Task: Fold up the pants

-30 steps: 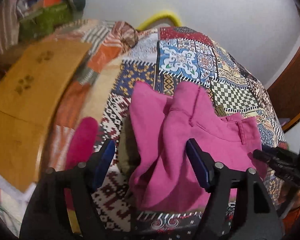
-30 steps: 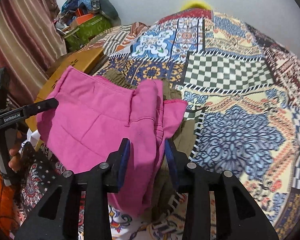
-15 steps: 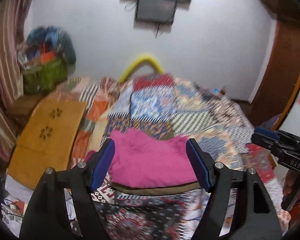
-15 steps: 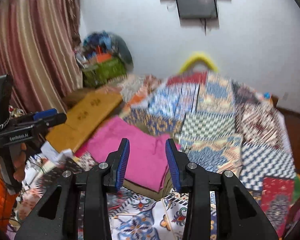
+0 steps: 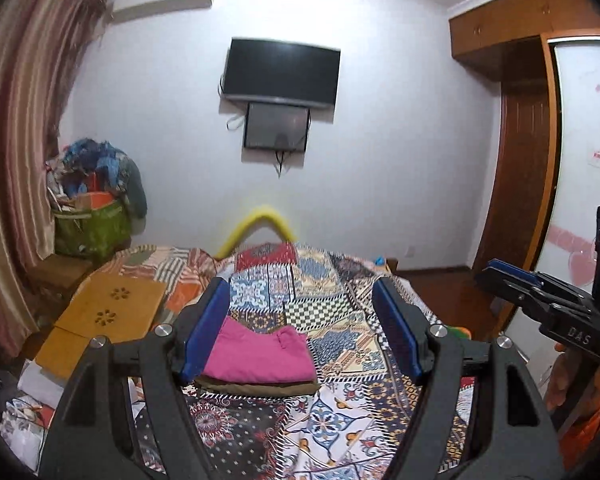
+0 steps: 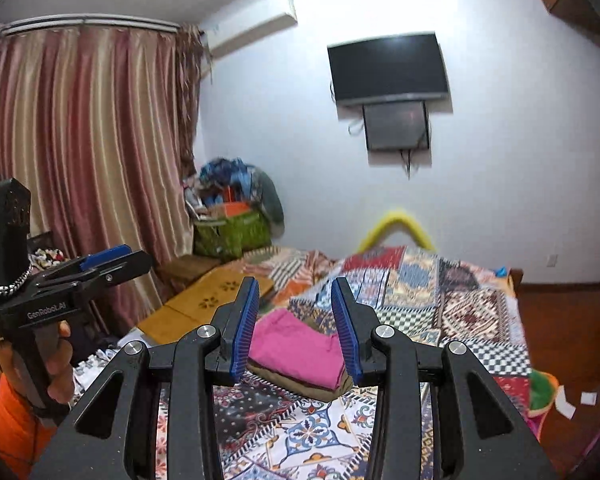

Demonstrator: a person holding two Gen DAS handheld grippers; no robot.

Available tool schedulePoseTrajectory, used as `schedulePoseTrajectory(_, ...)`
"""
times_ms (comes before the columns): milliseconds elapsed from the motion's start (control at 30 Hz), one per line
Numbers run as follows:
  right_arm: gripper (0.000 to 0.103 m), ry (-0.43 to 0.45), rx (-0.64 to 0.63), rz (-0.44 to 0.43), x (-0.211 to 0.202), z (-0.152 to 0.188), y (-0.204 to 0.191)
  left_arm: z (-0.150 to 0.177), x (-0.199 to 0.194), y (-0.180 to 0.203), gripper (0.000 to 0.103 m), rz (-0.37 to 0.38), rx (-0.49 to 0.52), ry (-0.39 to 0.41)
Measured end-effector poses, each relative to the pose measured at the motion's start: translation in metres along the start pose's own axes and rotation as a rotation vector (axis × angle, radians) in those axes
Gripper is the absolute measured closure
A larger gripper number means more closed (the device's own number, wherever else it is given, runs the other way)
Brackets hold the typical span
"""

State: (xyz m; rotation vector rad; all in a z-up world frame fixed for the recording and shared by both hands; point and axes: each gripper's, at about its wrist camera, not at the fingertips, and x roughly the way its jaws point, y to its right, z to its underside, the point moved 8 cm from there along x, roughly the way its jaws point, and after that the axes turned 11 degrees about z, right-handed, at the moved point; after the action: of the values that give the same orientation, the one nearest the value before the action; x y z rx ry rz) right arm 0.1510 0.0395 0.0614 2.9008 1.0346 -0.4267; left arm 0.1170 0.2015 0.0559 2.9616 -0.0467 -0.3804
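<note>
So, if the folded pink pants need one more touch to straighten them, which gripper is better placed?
Probably the right gripper: the pink pants lie centred between its open fingers. In the left gripper view they sit off to its left finger.

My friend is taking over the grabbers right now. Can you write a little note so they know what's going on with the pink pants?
Left gripper: open, holding nothing, up in the air away from the bed.
Right gripper: open with a narrower gap, also empty and clear of the cloth.
Pink pants: folded into a neat flat rectangle, lying on top of a folded olive garment on the patchwork bedspread.
Done: the pink pants look fully folded and stacked.
Left: probably nothing for this pair. No other unfolded pants show on the bed; check before starting another.
</note>
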Motion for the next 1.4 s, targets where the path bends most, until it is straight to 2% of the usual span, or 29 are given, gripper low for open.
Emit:
schedulePoseTrajectory(100, 0.057, 0.047, -0.002, 0.008, -0.024, 0.002, -0.002, 0.003, -0.025, 0.015, 0.025, -0.021, 0.01, 0.043)
schedulePoseTrajectory(200, 0.055, 0.067, -0.003, 0.01, -0.038, 0.007, -0.003, 0.012, -0.045, 0.031, 0.022, -0.013, 0.009, 0.071)
schedulePoseTrajectory(300, 0.044, 0.083, 0.002, 0.023, -0.042, 0.011, -0.003, 0.019, -0.054, 0.04, 0.018, -0.015, 0.017, 0.083)
schedulePoseTrajectory(467, 0.033, 0.095, -0.008, 0.06, -0.047, 0.016, -0.005, 0.028, -0.065, 0.049, 0.002, 0.017, 0.005, 0.087)
schedulePoseTrajectory(600, 0.018, 0.101, 0.01, 0.08, -0.049, 0.017, -0.002, 0.035, -0.071, 0.051, 0.001, -0.014, 0.017, 0.097)
schedulePoseTrajectory(700, 0.013, 0.106, 0.004, 0.105, -0.051, 0.018, -0.002, 0.041, -0.071, 0.053, 0.0, -0.001, 0.006, 0.085)
schedulePoseTrajectory(800, 0.0, 0.13, 0.005, 0.135, -0.054, 0.017, -0.001, 0.045, -0.072, 0.054, 0.0, -0.015, 0.009, 0.081)
schedulePoseTrajectory(1400, 0.0, 0.127, -0.016, 0.149, -0.06, 0.028, -0.004, 0.053, -0.075, 0.057, 0.0, -0.04, 0.031, 0.087)
